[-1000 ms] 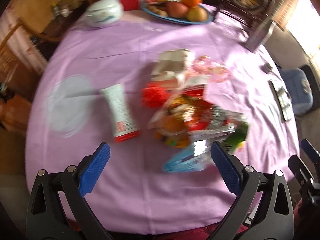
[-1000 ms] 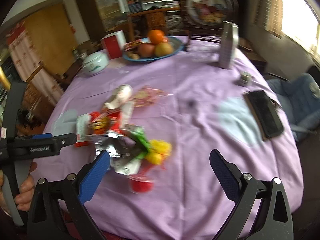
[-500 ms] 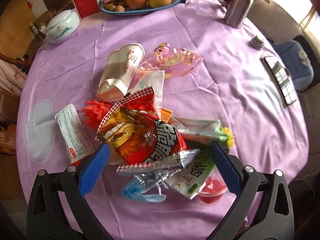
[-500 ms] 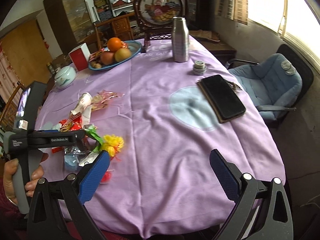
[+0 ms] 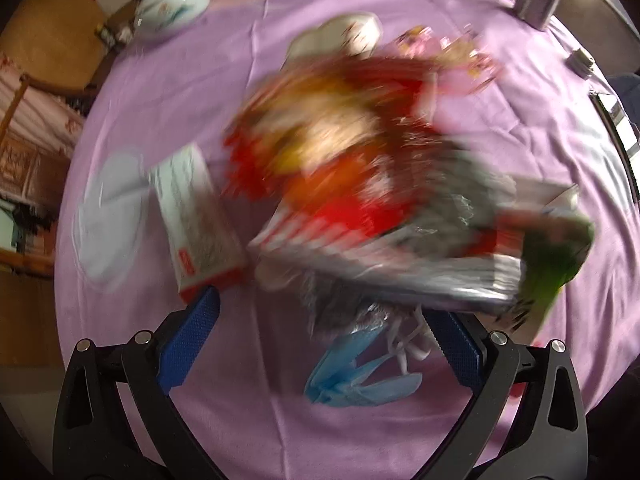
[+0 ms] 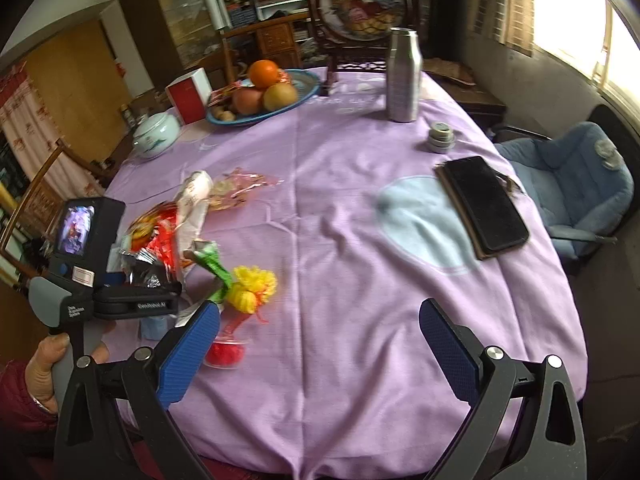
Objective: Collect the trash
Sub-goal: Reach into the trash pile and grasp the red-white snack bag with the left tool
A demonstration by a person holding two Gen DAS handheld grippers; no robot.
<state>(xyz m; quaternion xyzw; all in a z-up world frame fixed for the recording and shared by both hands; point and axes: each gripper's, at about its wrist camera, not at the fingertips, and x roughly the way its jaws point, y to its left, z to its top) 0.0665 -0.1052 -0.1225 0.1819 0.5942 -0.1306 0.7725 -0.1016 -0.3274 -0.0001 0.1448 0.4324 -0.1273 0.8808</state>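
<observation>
A heap of trash lies on the purple tablecloth (image 6: 360, 240). In the blurred left wrist view I see a red snack bag (image 5: 332, 168), a silver foil wrapper (image 5: 400, 264), a green wrapper (image 5: 556, 256), a blue face mask (image 5: 352, 372) and a white-and-red box (image 5: 196, 224). My left gripper (image 5: 320, 344) is open, low over the mask and foil. The right wrist view shows a yellow pompom (image 6: 252, 284), a red jelly cup (image 6: 224, 352) and a crushed paper cup (image 6: 196, 196). My right gripper (image 6: 316, 348) is open and empty, right of the heap.
A fruit plate (image 6: 308, 88), red box (image 6: 188, 96) and lidded porcelain bowl (image 6: 156, 136) stand at the far edge. A steel flask (image 6: 402, 76), its cap (image 6: 440, 138) and a phone in a case (image 6: 484, 204) are on the right. A blue chair (image 6: 576, 176) stands beside the table.
My left gripper has dropped closer to the trash heap, which now fills its blurred view. My right gripper has shifted slightly left and nearer the table.
</observation>
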